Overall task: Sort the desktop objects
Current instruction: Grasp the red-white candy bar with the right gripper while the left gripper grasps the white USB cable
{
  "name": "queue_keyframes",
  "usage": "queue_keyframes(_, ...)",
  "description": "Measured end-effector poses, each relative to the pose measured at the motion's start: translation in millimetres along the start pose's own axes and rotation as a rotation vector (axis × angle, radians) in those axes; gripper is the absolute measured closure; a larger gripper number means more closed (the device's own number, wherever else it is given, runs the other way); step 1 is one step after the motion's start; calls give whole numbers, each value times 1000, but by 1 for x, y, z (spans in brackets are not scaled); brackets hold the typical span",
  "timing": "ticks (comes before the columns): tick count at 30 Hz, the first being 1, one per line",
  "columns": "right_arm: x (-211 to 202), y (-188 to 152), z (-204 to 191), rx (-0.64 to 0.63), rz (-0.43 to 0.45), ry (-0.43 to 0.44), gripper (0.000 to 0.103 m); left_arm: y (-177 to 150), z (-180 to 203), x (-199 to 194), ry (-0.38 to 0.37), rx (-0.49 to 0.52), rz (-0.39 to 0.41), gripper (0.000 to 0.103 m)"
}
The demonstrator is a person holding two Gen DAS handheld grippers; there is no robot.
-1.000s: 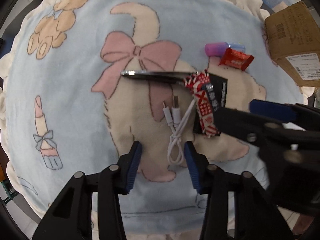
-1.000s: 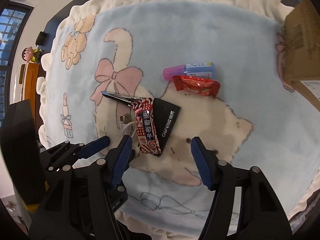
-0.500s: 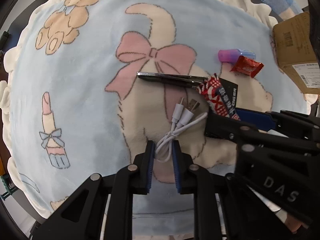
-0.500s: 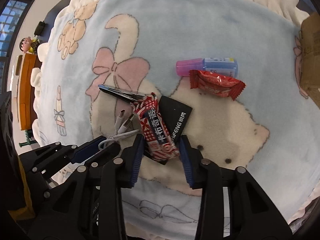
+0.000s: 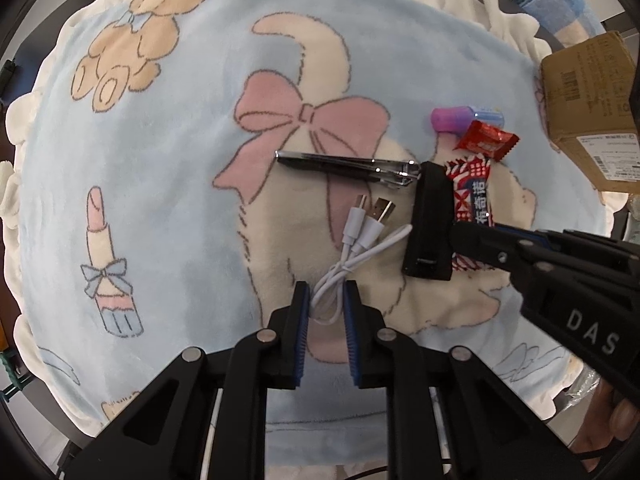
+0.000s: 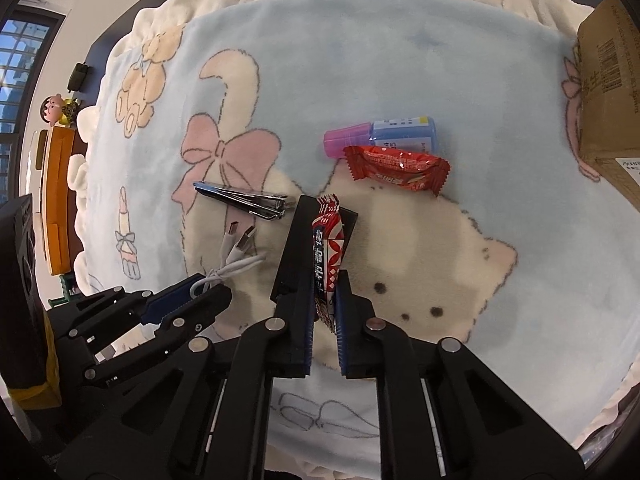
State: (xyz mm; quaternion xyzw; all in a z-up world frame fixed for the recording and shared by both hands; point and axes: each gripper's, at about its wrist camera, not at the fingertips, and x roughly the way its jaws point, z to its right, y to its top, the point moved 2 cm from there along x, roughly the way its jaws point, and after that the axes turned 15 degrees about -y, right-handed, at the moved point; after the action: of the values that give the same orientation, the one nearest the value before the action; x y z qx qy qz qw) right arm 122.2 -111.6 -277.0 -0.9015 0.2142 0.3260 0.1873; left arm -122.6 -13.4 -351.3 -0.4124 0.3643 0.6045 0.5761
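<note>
On the pale blue cartoon blanket [image 5: 168, 184] lies a looped white USB cable [image 5: 360, 236]. My left gripper [image 5: 326, 300] is shut on its loop, also seen at the cable [image 6: 236, 264] in the right wrist view. My right gripper [image 6: 324, 296] is shut on a red-and-white snack bar [image 6: 330, 252] held on edge. A black box [image 6: 294, 248] stands tipped on edge against the outside of its left finger. From the left wrist view the right gripper [image 5: 468, 240] reaches in from the right beside the black box [image 5: 430, 220].
A metal nail clipper [image 5: 352, 166] lies just beyond the cable. Further back sit a purple-capped blue bottle [image 6: 384, 132] and a red candy wrapper [image 6: 396, 164]. A cardboard box [image 6: 612, 80] stands at the blanket's right edge. The blanket's left half holds only printed pictures.
Both grippers went from wide open to shut. The left one closed on the cable loop, the right one on the snack bar. The black box tipped up from flat onto its edge.
</note>
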Motion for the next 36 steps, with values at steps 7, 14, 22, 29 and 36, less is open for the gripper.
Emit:
queue_keyframes(7, -7, -3, -4, 6, 6, 18, 94, 1, 5, -8, -5, 8, 13, 86)
queue_keyframes(14, -26, -6, 0, 20, 31, 28, 94, 1, 14, -22, -10, 22, 27, 86)
queue_keyframes(22, -66, -17, 5, 29, 77, 15, 94, -4, 36, -53, -17, 54, 72, 86)
queue_keyframes(29, -100, -40, 11, 32, 119, 10, 94, 18, 70, -82, -11, 91, 114, 86)
queue_keyframes(36, -141, -71, 19, 49, 172, 8, 94, -2, 97, -115, -15, 122, 159, 86)
